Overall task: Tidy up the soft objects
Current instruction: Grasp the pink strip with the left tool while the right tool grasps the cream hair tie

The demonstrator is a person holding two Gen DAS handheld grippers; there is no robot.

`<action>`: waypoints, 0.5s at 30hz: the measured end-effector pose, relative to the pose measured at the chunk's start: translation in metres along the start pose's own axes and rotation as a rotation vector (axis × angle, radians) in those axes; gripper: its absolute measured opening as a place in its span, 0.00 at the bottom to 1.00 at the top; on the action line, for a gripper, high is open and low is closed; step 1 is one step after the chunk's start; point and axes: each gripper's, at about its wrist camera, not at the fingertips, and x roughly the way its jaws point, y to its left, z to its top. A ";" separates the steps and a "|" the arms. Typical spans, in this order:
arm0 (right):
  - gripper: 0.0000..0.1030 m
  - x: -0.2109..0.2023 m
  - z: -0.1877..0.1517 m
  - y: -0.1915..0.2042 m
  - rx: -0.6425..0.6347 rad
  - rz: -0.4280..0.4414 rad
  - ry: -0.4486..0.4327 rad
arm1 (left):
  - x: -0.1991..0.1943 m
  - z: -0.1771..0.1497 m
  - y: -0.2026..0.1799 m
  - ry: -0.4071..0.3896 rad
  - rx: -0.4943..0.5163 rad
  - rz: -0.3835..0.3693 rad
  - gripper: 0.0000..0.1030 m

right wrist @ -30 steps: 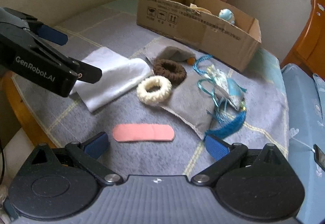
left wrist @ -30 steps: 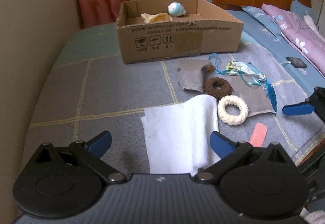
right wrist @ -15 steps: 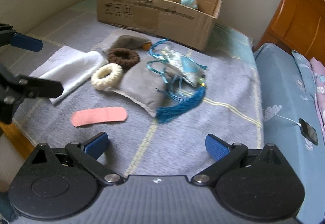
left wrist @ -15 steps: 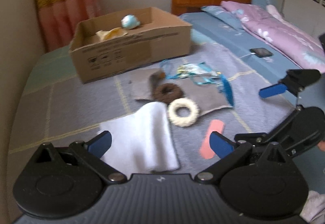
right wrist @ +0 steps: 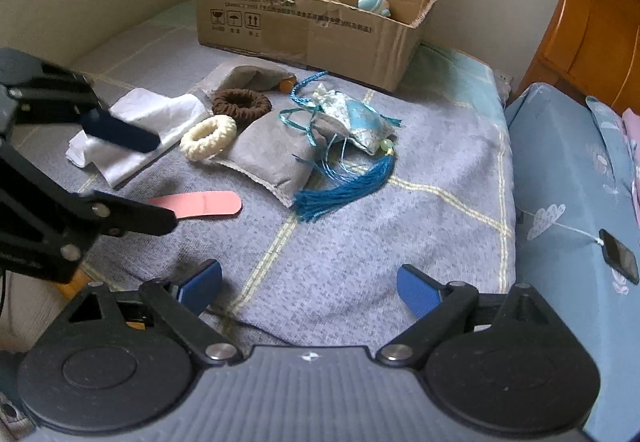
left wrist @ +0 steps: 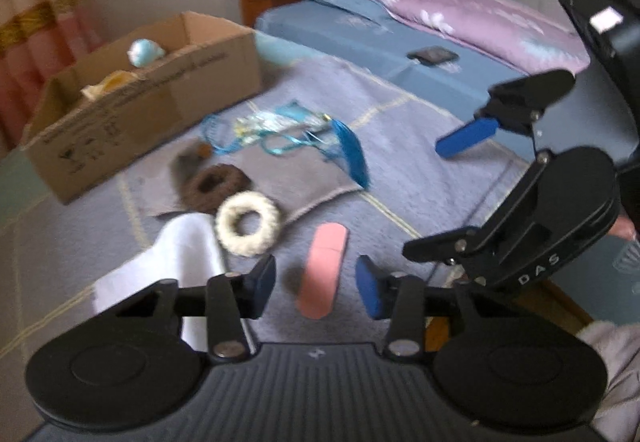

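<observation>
A pink strip (left wrist: 323, 269) lies on the grey blanket between the fingers of my left gripper (left wrist: 316, 286), which is partly closed and holds nothing; it also shows in the right wrist view (right wrist: 200, 203). A cream ring (right wrist: 208, 137), a brown ring (right wrist: 241, 103), a white folded cloth (right wrist: 136, 131), a grey pouch (right wrist: 272, 157) and a blue tasselled sachet (right wrist: 352, 121) lie beyond it. My right gripper (right wrist: 310, 288) is open and empty above bare blanket. An open cardboard box (right wrist: 304, 25) at the back holds a blue toy (right wrist: 372, 1).
A wall runs along the left side. A blue-sheeted bed (right wrist: 572, 177) with a phone (right wrist: 620, 262) on a cable lies to the right. A wooden headboard (right wrist: 596, 25) stands behind it. The blanket's near edge drops off by the left gripper.
My left gripper has swung right from the white cloth to the pink strip, and its fingers have narrowed around it. My right gripper has drawn back to the right.
</observation>
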 end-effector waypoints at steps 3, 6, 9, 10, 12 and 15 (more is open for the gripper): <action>0.94 -0.001 -0.002 -0.003 0.011 0.008 -0.006 | 0.006 0.001 -0.002 0.020 0.014 -0.008 0.40; 0.94 -0.002 -0.003 -0.004 0.018 0.019 -0.014 | 0.008 0.003 0.000 0.024 0.006 -0.038 0.37; 0.94 -0.003 -0.003 -0.005 0.023 0.033 -0.021 | 0.009 0.004 0.001 0.029 -0.001 -0.048 0.33; 0.94 -0.003 -0.003 -0.005 0.024 0.035 -0.023 | 0.009 0.004 0.000 0.030 0.000 -0.049 0.30; 0.94 -0.003 -0.003 -0.007 0.028 0.040 -0.026 | 0.008 0.004 -0.001 0.030 0.002 -0.048 0.26; 0.94 -0.003 -0.002 -0.007 0.032 0.052 -0.031 | 0.008 0.005 -0.001 0.037 -0.002 -0.041 0.18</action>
